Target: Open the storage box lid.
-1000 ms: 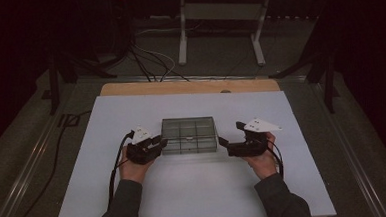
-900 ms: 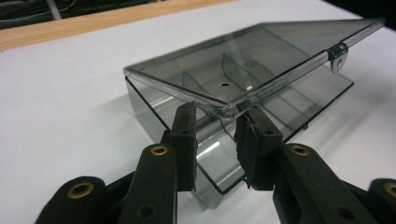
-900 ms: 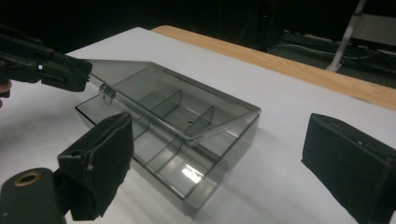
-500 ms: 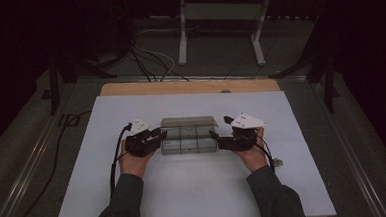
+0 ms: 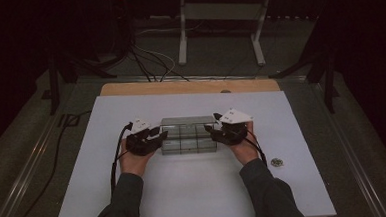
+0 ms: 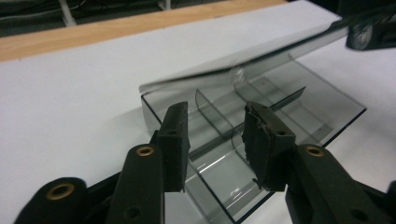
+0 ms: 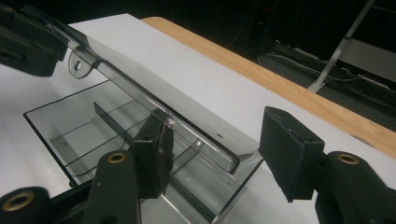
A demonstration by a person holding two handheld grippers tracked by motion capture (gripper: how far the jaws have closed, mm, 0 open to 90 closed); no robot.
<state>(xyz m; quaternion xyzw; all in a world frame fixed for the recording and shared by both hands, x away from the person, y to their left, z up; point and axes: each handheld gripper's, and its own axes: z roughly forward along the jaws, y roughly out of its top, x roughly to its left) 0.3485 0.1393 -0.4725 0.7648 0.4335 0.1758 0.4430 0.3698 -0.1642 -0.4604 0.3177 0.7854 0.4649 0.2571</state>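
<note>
We see both forearms come in from the bottom of the high view, sleeves dark, and angle inward to meet at the clear plastic compartment box with inner dividers [image 5: 188, 135], which sits near the middle of the white table sheet [image 5: 195, 188]. The left hand [image 5: 133, 159] holds the left gripper [image 5: 160, 137] low and level at the box's left end, its jaws pointing toward the right. In the left gripper view its jaws stand apart over the near wall of the box, with a divider showing between them; they have just been opening and press on nothing that we can make out. The right hand [image 5: 244, 147] holds the right gripper [image 5: 209, 130] at the box's right end, pointing left. In the right gripper view its jaws straddle the end of the clear hinged lid [image 7: 154, 100], which stands tilted above the tray; they have just been closing, one pad [image 7: 154, 154] lies against the lid's edge and the other is well clear of it.
</note>
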